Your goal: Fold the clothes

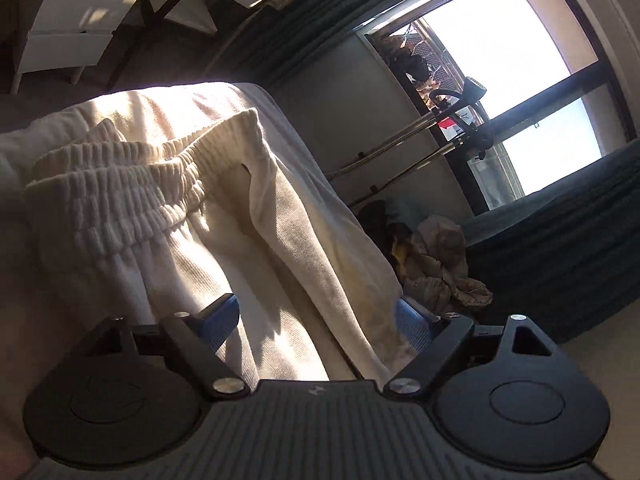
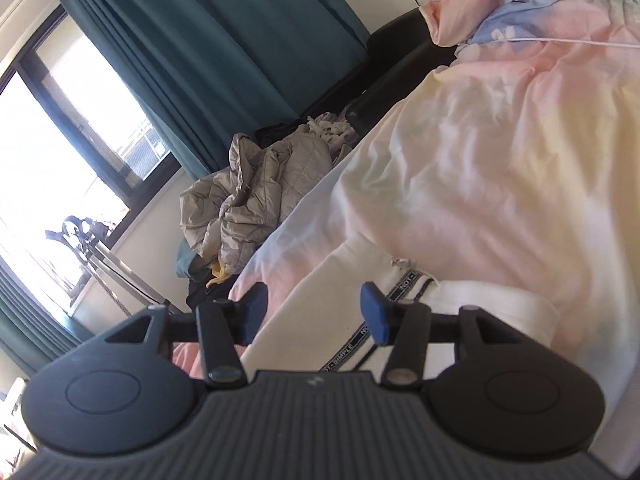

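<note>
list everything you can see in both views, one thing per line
cream sweatpants: one, cream white, ribbed waistband bunched, draped between the left gripper's fingers
white garment: one, white with lettered drawstring tape, on the bed under the right gripper
bedcover: one, pastel pink, yellow and blue, over the bed
puffer jacket: one, beige-grey, crumpled beside the bed
curtains: teal, beside the window
window: one, dark frame, bright outside
white drawers: one unit, far side of the room
left gripper: black, blue pads, open around sweatpants
right gripper: black, blue pads, open
</note>
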Tool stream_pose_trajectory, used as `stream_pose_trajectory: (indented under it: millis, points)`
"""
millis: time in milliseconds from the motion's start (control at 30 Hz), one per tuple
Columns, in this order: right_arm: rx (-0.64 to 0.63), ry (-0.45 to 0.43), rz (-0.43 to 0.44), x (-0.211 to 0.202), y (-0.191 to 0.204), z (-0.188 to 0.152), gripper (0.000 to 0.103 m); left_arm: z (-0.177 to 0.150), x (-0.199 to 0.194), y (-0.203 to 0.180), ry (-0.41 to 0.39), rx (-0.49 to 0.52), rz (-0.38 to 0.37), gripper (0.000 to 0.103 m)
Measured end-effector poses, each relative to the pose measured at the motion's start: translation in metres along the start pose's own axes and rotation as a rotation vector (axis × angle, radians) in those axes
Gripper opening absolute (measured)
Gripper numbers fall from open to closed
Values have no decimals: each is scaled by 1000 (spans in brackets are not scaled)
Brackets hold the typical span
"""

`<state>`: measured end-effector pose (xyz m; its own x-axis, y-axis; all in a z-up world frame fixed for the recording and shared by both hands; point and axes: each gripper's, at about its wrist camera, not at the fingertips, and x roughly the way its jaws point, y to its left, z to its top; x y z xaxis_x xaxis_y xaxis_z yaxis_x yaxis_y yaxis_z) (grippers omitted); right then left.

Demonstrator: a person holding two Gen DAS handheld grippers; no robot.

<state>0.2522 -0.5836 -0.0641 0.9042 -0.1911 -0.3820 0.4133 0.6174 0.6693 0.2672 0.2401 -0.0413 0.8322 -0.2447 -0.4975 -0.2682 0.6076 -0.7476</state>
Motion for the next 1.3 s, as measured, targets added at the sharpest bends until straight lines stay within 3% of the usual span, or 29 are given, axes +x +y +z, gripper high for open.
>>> stream_pose_trajectory:
  millis: [133,233,400,600,800,867,933,1067,1300]
  points:
    - [151,11,-13,-36,-32,-11,56,-26,-32,18,6,-62,-18,89]
    - [258,48,-20,-58,-57,-28,59,-41,-36,35,53,-139,0,89]
    - [377,169,-23,-59,-81,-51,62,-46,-22,46,103,-146,80,89]
    - [356,237,-18,-34,-91,-62,66,-39,2,53,97,-151,33,89]
    - [344,164,15,-3,-94,-64,65,-32,32,53,47,-134,-22,83]
    - [335,133,26,2,-93,-63,53,-32,36,50,23,-95,-14,68]
    - [333,100,10,6,-96,-61,21,-32,40,47,8,-60,-2,49]
    - [300,48,-16,0,-94,-60,13,-32,35,52,-6,-93,-20,20]
    - [264,-46,17,-46,-72,-44,9,-29,-9,41,-23,-90,-104,15]
